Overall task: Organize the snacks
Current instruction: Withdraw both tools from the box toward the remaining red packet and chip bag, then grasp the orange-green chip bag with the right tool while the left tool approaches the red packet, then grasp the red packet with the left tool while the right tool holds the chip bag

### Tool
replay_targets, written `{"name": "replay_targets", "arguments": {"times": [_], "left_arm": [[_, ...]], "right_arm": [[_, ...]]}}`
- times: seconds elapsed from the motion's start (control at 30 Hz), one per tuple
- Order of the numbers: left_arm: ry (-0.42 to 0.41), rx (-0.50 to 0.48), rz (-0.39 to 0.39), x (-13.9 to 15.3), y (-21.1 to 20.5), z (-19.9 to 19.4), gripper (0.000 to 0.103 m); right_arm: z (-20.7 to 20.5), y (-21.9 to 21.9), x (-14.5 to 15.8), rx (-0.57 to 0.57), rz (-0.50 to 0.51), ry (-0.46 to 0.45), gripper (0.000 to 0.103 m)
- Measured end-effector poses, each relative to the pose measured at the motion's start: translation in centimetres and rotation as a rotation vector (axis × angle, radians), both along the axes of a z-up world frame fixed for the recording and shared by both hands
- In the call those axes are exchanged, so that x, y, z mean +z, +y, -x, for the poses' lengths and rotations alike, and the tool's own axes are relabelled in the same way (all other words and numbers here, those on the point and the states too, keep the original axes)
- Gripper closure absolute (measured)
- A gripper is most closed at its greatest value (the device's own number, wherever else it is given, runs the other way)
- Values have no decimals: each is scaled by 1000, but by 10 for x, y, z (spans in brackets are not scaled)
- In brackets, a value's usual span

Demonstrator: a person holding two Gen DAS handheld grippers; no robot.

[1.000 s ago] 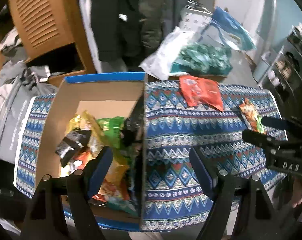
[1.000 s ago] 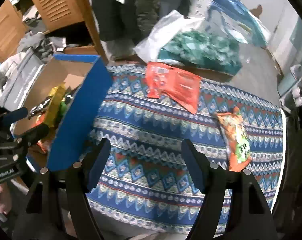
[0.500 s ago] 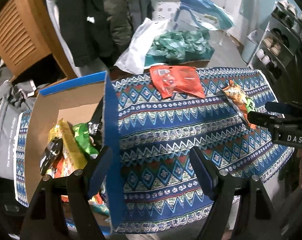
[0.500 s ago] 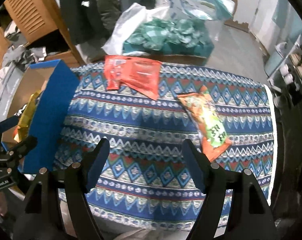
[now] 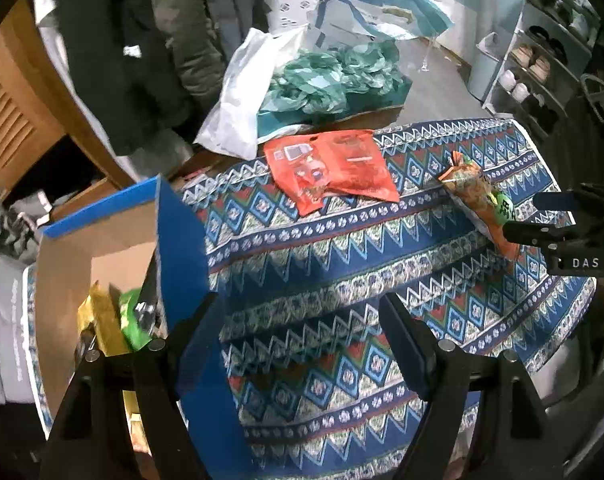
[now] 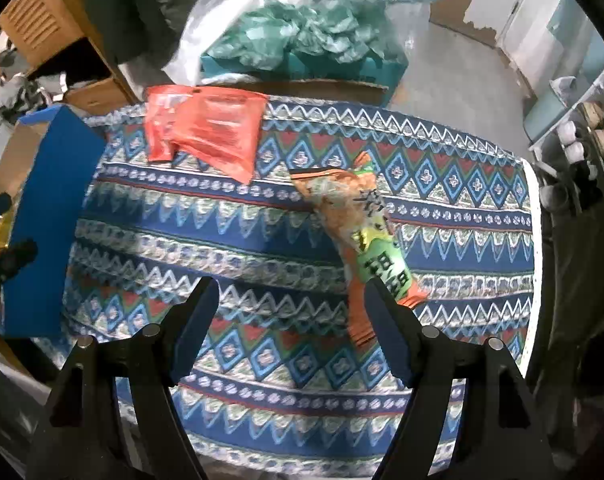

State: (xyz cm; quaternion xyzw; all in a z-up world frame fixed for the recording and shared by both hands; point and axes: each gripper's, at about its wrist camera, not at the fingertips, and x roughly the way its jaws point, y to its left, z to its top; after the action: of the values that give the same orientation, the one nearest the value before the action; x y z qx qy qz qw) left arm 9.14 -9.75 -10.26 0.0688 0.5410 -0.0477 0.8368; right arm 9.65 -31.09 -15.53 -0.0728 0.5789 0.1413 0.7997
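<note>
A red-orange snack bag (image 5: 334, 166) (image 6: 208, 130) lies flat at the far side of the patterned tablecloth (image 5: 322, 264). An orange and green snack pack (image 5: 480, 200) (image 6: 362, 232) lies to its right. A blue cardboard box (image 5: 178, 240) (image 6: 46, 200) at the left holds several snack packs (image 5: 114, 320). My left gripper (image 5: 302, 344) is open and empty beside the box wall. My right gripper (image 6: 290, 320) is open and empty, its right finger just before the near end of the orange and green pack.
A box of teal wrapped items (image 5: 334, 80) and a white plastic bag (image 5: 238, 104) stand behind the table. A wooden cabinet (image 5: 14, 112) and hanging coats (image 5: 134, 48) are at the back left. A shoe rack (image 5: 542, 60) is at the right.
Both grippers have swung to the right, away from the box. The orange and green pack has come closer to my right gripper. Both stay open.
</note>
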Motion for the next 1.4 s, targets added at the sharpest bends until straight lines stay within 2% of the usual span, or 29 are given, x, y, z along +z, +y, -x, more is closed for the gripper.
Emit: {"name": "replay_targets", "arguments": {"times": [0.2,0.4,0.53,0.73,0.77,0.8,0.83,0.87,0.97,1.07,1.2,1.4], "left_arm": [[41,-17,15,-15,0,-29,23],[51,-70,-28,-27,-11,-58,23],[71,-86,-18,-34,-17,-73,23],[66,-112,-31,-40,-25,-93,23],[63,-123,-32,-40,-26,-96,23],[57,-137,-39,-40,-28,-100,23],[50,-153,-48,-40,-29,-103,23],[42,-174,-60,-40,-31,-106,23],[23,-233,-107,-41,-36,-116,23],[25,-279,-131,-44,-38,-131,22],[33,-282,-143,-50,-36,-155,17],[57,-270,-97,-63,-30,-185,17]], "right_arm": [[-30,-23,-24,17,77,38,29],[-51,-46,-52,8,24,97,29],[-56,-50,-73,-10,9,121,29],[-64,-46,-87,-1,53,85,29],[-65,-46,-90,-2,55,88,37],[-66,-45,-93,-1,52,98,55],[-66,-43,-97,2,43,117,64],[-68,-39,-100,3,39,124,67],[-68,-32,-100,3,62,97,70],[-72,-23,-95,-18,33,81,70],[-82,-10,-86,-35,30,63,70],[-94,2,-75,-77,-63,82,70]]}}
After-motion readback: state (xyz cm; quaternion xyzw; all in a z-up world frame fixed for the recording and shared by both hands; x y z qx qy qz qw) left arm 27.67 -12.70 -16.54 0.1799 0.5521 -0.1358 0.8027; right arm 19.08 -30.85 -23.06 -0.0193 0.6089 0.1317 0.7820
